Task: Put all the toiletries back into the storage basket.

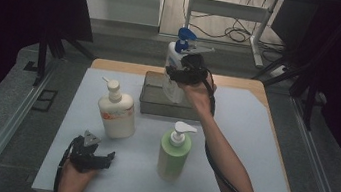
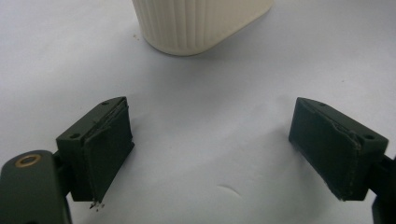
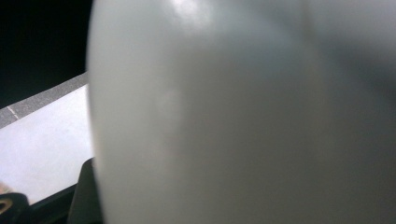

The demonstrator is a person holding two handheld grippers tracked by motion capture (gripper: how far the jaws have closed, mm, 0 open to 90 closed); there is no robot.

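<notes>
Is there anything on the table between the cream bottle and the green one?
No. In the high view the stretch of mat between the cream bottle and the green bottle is bare.

The right gripper, on an arm stretched out over the grey tray, was clamped around a spray bottle; the left gripper rested well short of that tray, jaws spread wide with nothing between them.
</notes>
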